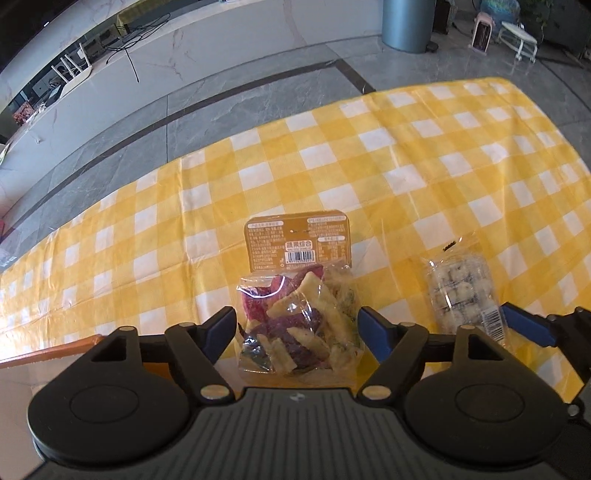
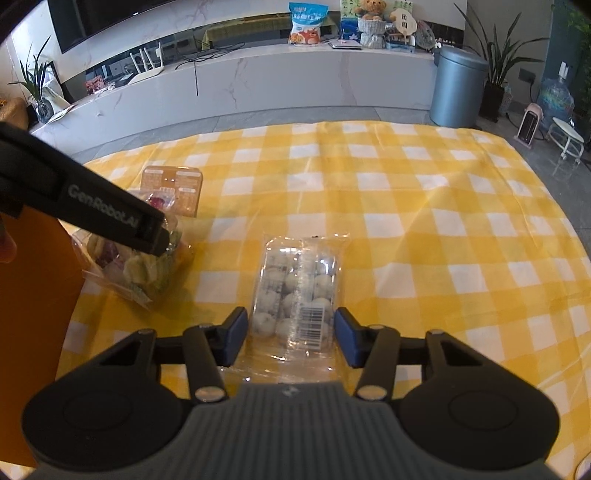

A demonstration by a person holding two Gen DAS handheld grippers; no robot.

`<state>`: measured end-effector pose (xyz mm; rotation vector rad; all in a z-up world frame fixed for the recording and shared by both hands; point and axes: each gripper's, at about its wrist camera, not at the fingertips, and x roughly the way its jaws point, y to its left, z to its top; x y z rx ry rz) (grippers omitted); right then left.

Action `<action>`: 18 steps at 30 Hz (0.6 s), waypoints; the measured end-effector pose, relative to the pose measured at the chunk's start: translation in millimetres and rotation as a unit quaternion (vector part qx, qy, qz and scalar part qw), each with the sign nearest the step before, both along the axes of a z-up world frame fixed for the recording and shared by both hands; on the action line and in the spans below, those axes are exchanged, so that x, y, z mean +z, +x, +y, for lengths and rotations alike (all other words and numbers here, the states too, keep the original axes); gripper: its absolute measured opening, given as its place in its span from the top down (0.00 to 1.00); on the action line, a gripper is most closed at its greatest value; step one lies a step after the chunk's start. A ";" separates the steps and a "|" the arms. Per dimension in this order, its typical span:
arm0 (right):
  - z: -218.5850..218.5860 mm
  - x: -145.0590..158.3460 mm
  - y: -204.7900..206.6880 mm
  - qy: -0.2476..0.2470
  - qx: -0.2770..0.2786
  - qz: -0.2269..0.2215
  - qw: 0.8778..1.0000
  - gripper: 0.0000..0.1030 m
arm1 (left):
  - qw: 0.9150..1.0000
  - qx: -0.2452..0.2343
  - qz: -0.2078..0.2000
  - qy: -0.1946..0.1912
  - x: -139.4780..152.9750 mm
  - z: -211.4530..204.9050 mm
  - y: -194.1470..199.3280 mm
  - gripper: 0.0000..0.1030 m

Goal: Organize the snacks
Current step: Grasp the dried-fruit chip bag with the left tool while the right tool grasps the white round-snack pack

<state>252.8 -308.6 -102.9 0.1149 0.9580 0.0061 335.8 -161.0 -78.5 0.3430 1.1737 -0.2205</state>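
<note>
Past your yellow-checked tablecloth point(image 2: 406, 206) lies grey tiled floor point(image 1: 258, 99) crossed by a dark inlaid stripe. Along the far side runs a long white marble ledge point(image 2: 295, 85) with a dark screen point(image 2: 99, 18) above at far left. Far right you have a grey-blue bin point(image 2: 458, 88), a potted plant point(image 2: 498, 66), a small white stool point(image 2: 565, 138); daylight glares off the cloth.

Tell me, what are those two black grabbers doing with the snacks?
A person is sorting snacks on a table with a yellow checked cloth, holding a grabber in each hand. The left gripper is open around a bag of dried fruit chips. The right gripper is open around a clear pack of white round candies. Both packs lie flat on the cloth, and neither is squeezed or lifted yet.
</note>
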 end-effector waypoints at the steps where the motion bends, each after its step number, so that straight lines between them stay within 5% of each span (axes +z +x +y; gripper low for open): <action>1: -1.2 0.0 -0.1 0.003 0.000 0.000 1.000 0.51 | 1.000 -0.002 0.002 0.004 -2.0 -1.5 0.3 0.10; 7: -2.5 0.6 -1.7 0.005 0.004 0.001 1.000 0.50 | 1.000 -0.013 -0.001 0.015 -9.0 -7.2 0.5 0.09; 12: -6.6 1.0 -2.6 0.014 0.004 -0.007 1.000 0.47 | 0.999 -0.037 -0.025 0.028 -9.7 -12.1 -7.6 0.25; 18: -9.8 1.5 -2.3 0.016 0.003 -0.012 1.000 0.44 | 0.994 -0.089 -0.056 0.010 -8.0 -18.8 -29.5 0.34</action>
